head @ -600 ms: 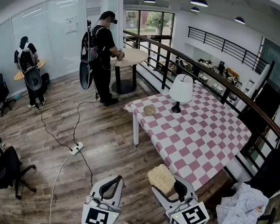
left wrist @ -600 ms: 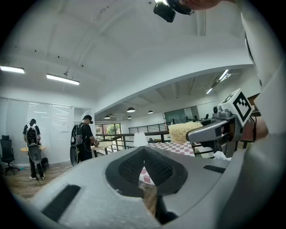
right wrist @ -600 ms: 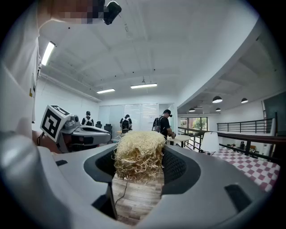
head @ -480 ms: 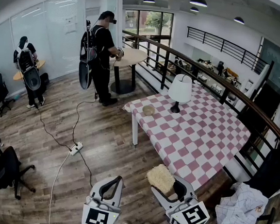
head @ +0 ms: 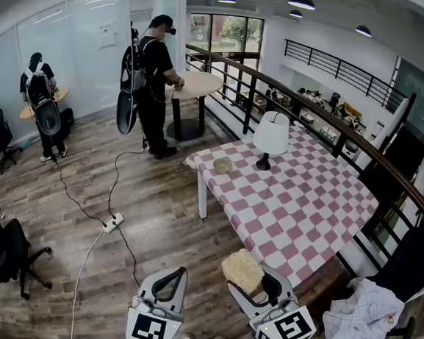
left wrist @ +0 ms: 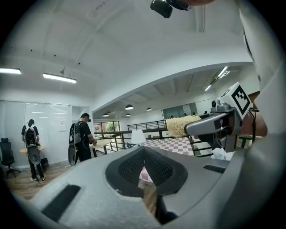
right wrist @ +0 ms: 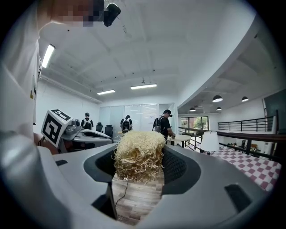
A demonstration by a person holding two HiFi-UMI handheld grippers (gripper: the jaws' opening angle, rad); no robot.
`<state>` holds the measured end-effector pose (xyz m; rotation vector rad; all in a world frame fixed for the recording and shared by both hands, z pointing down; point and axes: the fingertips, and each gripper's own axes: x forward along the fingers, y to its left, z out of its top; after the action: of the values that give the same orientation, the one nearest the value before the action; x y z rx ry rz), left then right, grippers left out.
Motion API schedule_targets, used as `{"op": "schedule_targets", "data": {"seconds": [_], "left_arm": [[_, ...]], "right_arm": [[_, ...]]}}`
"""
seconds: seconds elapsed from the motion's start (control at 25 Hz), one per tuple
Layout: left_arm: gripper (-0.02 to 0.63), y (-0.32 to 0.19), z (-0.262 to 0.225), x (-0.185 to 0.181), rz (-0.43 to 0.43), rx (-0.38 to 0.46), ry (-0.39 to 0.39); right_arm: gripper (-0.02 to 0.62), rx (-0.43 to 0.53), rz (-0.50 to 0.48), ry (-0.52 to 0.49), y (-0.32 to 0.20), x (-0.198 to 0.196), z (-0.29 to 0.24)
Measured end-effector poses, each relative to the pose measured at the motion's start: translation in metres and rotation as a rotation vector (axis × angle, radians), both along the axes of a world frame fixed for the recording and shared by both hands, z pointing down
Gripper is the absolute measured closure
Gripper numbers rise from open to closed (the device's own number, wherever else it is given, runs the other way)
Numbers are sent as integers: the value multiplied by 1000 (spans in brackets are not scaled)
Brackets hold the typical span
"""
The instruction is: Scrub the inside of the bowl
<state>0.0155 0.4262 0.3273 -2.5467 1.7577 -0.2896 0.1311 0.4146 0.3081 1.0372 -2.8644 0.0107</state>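
A small tan bowl sits near the far left corner of the pink-and-white checkered table, well ahead of both grippers. My right gripper is at the bottom of the head view, shut on a straw-coloured fibrous scrubber. In the right gripper view the scrubber bulges out between the jaws of the right gripper. My left gripper is beside it over the wooden floor, shut with nothing in it. The left gripper view shows the left gripper with its jaws closed together.
A white table lamp stands on the table behind the bowl. A dark railing runs along the table's far side. A person stands at a round table, another at the left wall. A cable and power strip lie on the floor.
The table, bowl and lamp have shifted slightly left in the head view. Both grippers keep their places, and the scrubber stays in the right one.
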Motion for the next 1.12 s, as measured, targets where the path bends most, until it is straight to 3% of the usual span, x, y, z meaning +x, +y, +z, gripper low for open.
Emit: {"op": "schedule_targets", "data": {"seconds": [0.32,0.52,0.72,1.0,1.12], "left_arm": [[591,-11,9,28,-4,-12,-17],[591,-19,15,39,-13,24,-55],[591,-28,24,52,-32,-7,-40],[591,-50,38,60,4,16,-60],[591,-66,44,53,-9,19,-32]], "right_arm": [[327,-11,3,6,-14,29,11],[327,-30,-7,-12,-22,50,22],[327,-55,-7,-16,-32,67,35],[327,-52,-7,15,-57,66,52],[327,-51,5,15,-74,60,60]]}}
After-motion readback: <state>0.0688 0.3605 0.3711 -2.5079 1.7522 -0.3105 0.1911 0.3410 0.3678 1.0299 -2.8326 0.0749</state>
